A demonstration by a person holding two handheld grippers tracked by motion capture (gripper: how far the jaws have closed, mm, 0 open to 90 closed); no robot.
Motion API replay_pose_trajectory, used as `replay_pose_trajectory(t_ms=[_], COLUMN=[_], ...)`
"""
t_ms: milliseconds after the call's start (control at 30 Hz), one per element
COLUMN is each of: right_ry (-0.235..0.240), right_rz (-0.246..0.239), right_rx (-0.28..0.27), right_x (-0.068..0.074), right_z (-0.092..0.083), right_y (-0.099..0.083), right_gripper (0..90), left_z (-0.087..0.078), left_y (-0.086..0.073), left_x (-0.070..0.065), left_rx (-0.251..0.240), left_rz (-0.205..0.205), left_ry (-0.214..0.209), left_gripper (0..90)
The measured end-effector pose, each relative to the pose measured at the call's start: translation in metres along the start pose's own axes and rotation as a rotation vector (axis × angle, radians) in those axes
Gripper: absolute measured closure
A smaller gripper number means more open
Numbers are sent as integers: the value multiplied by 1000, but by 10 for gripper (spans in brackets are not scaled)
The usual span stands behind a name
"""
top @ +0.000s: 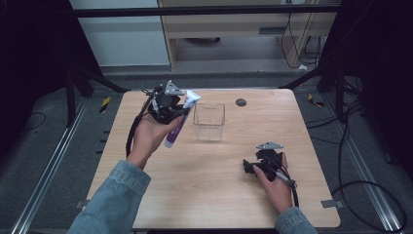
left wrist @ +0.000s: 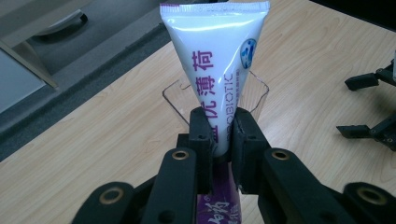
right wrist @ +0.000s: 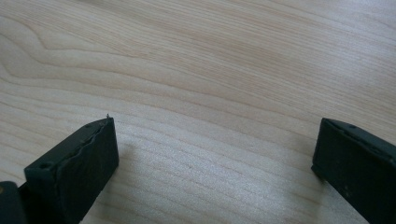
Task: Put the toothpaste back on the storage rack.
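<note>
Left gripper (left wrist: pixel 223 140) clamps white-and-purple plastic tube (left wrist: pixel 217 70), beside clear square plastic container (top: pixel 209 122) near tabletop's far edge; right gripper (right wrist: pixel 215 154) jaws spread wide, nothing between.

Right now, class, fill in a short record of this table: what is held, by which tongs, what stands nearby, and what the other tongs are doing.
held thing: white and purple tube
holder: left tongs, shut on the tube's middle
tube pose: lifted off the table, crimped end away from the hand
nearby: clear box, upright on the wooden table
right tongs: open, nothing between them, low over bare wood
</note>
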State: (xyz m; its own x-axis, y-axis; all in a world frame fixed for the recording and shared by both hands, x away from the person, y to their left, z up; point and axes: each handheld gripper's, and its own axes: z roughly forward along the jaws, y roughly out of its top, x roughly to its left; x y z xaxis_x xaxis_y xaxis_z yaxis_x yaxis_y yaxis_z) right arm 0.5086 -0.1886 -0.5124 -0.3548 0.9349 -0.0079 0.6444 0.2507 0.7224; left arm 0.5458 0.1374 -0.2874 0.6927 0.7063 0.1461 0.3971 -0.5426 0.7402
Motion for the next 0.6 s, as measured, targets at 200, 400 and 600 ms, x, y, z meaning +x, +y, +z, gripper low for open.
replay_pose_trajectory(t_ms=[200, 400, 600], right_ry=[1, -8, -10], right_rz=[4, 7, 14], right_rx=[0, -2, -2], right_x=[0, 1, 1], right_z=[0, 0, 0], right_y=[0, 0, 0], right_gripper=[5, 4, 4], left_z=[-1, -3, -1], left_y=[8, 18, 19], left_x=[-1, 1, 8], left_rx=[-23, -47, -42], left_rz=[-7, -5, -11], left_ry=[-11, -9, 5], left_gripper=[799, 799, 800])
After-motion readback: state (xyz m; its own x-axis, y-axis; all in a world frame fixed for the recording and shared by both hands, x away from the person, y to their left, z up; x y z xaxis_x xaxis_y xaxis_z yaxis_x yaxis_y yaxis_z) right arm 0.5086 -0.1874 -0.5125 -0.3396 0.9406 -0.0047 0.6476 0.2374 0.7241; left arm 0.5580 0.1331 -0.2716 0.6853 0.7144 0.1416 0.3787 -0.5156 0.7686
